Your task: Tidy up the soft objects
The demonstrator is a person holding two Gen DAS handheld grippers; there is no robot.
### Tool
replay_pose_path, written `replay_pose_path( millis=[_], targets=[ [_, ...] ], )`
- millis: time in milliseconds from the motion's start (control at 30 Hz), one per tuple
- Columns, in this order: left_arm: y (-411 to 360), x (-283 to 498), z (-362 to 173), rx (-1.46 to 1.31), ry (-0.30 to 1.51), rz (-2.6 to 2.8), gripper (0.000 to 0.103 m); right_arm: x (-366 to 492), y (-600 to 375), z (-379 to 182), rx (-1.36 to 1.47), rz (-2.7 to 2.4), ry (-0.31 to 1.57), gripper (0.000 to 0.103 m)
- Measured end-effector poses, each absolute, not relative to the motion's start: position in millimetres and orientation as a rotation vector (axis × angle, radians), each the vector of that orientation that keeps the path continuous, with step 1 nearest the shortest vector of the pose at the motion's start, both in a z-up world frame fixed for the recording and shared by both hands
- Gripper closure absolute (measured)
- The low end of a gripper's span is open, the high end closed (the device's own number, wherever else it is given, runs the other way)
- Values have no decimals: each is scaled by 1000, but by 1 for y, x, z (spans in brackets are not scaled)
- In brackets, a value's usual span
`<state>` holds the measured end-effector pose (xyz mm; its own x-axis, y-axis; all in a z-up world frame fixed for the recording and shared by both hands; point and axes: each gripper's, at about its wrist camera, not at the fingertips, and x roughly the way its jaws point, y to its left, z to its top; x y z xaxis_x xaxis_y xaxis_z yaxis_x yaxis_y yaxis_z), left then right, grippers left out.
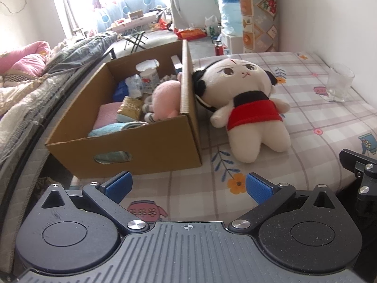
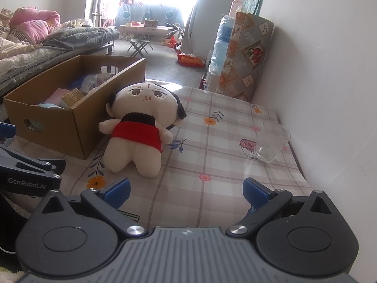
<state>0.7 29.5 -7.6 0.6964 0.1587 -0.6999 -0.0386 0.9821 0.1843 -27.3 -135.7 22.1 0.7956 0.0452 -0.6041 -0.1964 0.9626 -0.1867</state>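
Observation:
A cream plush doll (image 1: 245, 103) (image 2: 141, 127) in a red dress with black hair lies on the checked tablecloth, its head leaning against the right wall of an open cardboard box (image 1: 165, 146) (image 2: 77, 127). Inside the box I see a pink plush toy (image 1: 165, 101), a folded pink cloth (image 1: 106, 116) and a light blue cloth (image 1: 113, 129). My left gripper (image 1: 188, 187) is open, low over the cloth just in front of the box. My right gripper (image 2: 186, 192) is open too, hovering in front of the doll's feet. Neither holds anything.
A clear glass cup (image 1: 339, 85) (image 2: 272, 141) stands near the wall on the right. The box also holds a gold carton (image 1: 130, 108), a white can (image 1: 149, 77) and plastic bags. A bed with quilts (image 1: 21, 89) lies left; the table edge (image 2: 299, 165) runs along the wall.

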Motion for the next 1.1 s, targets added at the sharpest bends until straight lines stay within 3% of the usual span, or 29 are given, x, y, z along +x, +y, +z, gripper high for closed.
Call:
replay_pose_path(
  millis=[1100],
  targets=[
    [36,-2,-3,125,797,115,0,-32,-131,30,-249,144,621,0]
  ],
)
